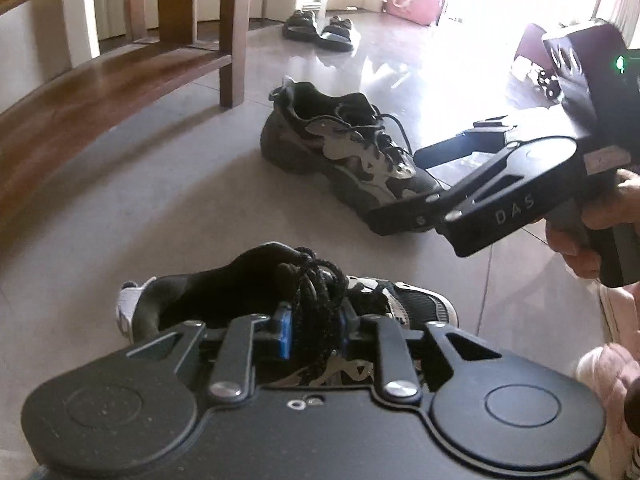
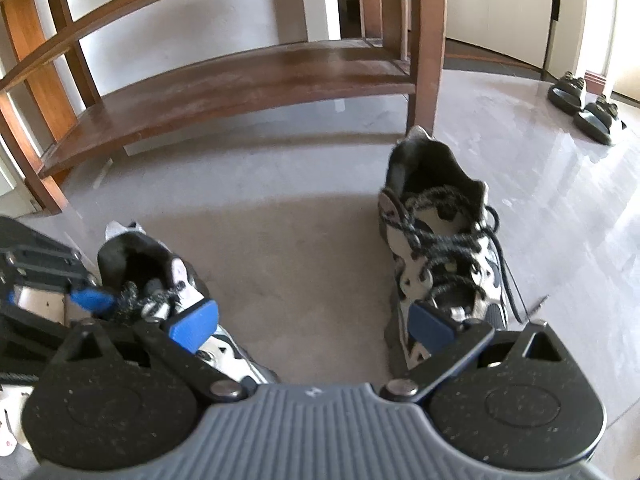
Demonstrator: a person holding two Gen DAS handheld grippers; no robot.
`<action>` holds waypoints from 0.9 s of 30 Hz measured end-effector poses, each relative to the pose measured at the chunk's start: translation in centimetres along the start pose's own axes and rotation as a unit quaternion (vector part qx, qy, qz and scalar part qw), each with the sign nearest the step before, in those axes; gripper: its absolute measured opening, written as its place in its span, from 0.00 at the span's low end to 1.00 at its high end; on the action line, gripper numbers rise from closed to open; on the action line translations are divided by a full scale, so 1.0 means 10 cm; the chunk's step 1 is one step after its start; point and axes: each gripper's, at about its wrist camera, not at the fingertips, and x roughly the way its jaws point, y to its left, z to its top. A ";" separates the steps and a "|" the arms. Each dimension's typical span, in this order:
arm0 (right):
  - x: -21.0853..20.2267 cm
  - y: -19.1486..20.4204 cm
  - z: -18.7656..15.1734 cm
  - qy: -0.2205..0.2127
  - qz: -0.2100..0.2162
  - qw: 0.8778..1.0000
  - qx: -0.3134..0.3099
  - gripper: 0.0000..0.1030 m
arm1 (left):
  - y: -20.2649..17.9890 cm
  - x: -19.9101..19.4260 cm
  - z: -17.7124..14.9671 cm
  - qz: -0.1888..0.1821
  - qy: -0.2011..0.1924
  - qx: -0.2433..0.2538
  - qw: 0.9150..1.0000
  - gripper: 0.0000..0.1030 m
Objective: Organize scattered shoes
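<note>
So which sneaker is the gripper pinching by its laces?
The near sneaker, right in front of the left gripper, whose blue pads squeeze its bunched black laces. The other sneaker sits untouched farther off by the wooden bench leg.

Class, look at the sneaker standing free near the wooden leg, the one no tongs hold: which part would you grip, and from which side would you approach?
Probably the padded heel collar of the free sneaker, approached from above. It stands upright on its sole with the opening facing up, so one finger could slip inside and one outside. The right tongs are open just above its toe.
</note>
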 end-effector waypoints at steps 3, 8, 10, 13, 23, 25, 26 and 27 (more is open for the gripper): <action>-0.03 -0.03 -0.02 -0.002 -0.006 1.000 0.008 0.99 | 0.02 -0.15 0.10 0.003 -0.015 0.011 1.000 0.38; -0.09 -0.14 0.02 -0.015 -0.022 0.999 0.022 0.99 | 0.00 -0.33 0.44 0.047 -0.103 -0.013 0.993 0.38; -0.12 -0.20 0.05 -0.022 -0.033 0.999 0.027 0.99 | -0.14 -0.21 0.57 0.090 -0.116 -0.001 0.989 0.39; -0.19 -0.35 0.10 -0.034 -0.051 0.997 0.043 0.99 | -0.31 0.08 0.68 0.118 -0.104 -0.001 0.988 0.39; -0.38 -0.87 0.24 -0.061 -0.117 0.989 0.059 0.99 | -0.59 0.77 0.98 0.123 -0.076 -0.070 0.987 0.39; -0.40 -0.98 0.25 -0.061 -0.125 0.988 0.069 0.99 | -0.61 0.87 1.04 0.122 -0.072 -0.086 0.986 0.39; -0.40 -1.02 0.24 -0.061 -0.127 0.987 0.073 0.99 | -0.62 0.91 1.07 0.122 -0.074 -0.095 0.985 0.39; -0.41 -1.05 0.23 -0.060 -0.129 0.987 0.075 0.99 | -0.63 0.94 1.09 0.124 -0.072 -0.101 0.984 0.39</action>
